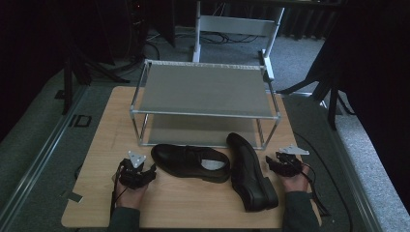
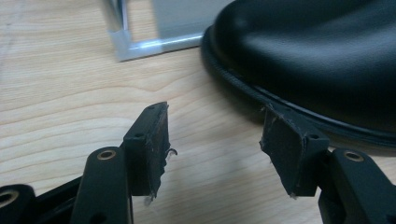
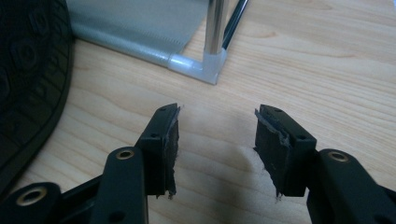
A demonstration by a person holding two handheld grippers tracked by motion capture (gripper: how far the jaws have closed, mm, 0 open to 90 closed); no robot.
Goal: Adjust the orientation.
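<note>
Two glossy black leather shoes are lying near the wooden table's front edge; left gripper and right gripper are gaping, grasping nothing.

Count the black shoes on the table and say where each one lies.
2. One shoe lies upright in front of the rack, near the left gripper. The other shoe lies tipped on its side beside the right gripper.

Pretty dim room on my feed. Light wood worktop sits on grey carpet, with a white metal frame at 12 o'clock, cables around 11, and dark curtains from 1 to 3.
</note>
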